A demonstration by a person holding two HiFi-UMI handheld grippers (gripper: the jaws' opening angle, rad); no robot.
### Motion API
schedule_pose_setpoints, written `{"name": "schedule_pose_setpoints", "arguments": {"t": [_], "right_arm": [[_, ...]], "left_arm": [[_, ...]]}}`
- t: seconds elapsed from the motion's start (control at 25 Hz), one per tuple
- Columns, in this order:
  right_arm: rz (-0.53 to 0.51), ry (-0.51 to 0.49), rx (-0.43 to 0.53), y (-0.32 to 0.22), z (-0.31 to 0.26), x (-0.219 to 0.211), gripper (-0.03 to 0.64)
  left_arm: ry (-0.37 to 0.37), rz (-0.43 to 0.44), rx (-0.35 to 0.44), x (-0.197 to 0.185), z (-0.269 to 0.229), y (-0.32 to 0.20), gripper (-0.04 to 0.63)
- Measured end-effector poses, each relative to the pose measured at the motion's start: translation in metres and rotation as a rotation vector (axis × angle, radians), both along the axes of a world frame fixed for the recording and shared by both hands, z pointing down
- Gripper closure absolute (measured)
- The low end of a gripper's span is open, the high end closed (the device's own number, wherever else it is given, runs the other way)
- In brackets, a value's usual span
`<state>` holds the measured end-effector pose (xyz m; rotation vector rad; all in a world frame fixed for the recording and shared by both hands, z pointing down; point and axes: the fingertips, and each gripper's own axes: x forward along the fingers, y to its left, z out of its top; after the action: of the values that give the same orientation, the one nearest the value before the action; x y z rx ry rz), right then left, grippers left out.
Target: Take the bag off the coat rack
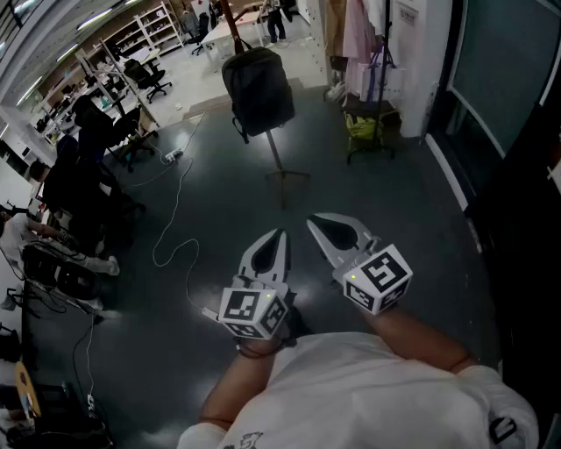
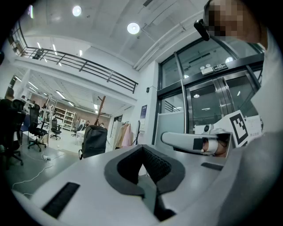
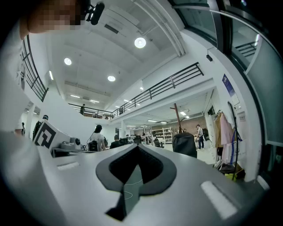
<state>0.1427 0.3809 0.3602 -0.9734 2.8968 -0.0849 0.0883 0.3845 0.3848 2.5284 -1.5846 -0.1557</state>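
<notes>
A black backpack (image 1: 257, 88) hangs on a brown coat rack (image 1: 230, 19) whose metal foot (image 1: 286, 175) stands on the dark floor ahead. Both grippers are held low near my chest, well short of the bag. My left gripper (image 1: 278, 237) and right gripper (image 1: 317, 223) point toward the rack, both shut with nothing in them. The left gripper view has the backpack (image 2: 94, 140) far off at left beyond its gripper (image 2: 143, 165). In the right gripper view the backpack (image 3: 185, 144) hangs right of centre, past its gripper (image 3: 135, 165).
A clothes rail with pink garments (image 1: 358, 35) and a small cart holding something yellow-green (image 1: 365, 128) stand right of the rack. A white cable (image 1: 172, 247) snakes over the floor at left. People sit at desks (image 1: 74, 188) at far left. A glass wall (image 1: 504, 123) runs along the right.
</notes>
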Motion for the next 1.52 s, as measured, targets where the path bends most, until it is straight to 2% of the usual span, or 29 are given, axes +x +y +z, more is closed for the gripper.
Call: {"name": "schedule_pose_setpoints", "arguments": {"t": [0.4, 0.64, 0.8, 1.04, 1.32, 1.52], "right_arm": [[-0.015, -0.008, -0.006, -0.045, 0.006, -0.034, 0.615], [-0.007, -0.014, 0.005, -0.093, 0.005, -0.075, 0.615], [0.01, -0.024, 0.006, -0.133, -0.004, -0.109, 0.614], [0.042, -0.033, -0.004, -0.183, -0.007, -0.159, 0.614], [0.071, -0.025, -0.029, -0.217, -0.008, -0.196, 0.614], [0.061, -0.022, -0.037, -0.237, -0.005, -0.204, 0.614]], "left_arm": [[0.015, 0.019, -0.018, -0.029, 0.012, -0.049, 0.594], [0.016, 0.03, -0.018, -0.07, 0.014, -0.098, 0.594], [-0.009, 0.05, -0.008, -0.102, 0.005, -0.141, 0.594], [-0.037, 0.113, -0.005, -0.144, -0.001, -0.19, 0.594], [-0.019, 0.165, -0.028, -0.18, 0.0, -0.223, 0.594], [0.015, 0.201, -0.047, -0.183, 0.005, -0.242, 0.594]]}}
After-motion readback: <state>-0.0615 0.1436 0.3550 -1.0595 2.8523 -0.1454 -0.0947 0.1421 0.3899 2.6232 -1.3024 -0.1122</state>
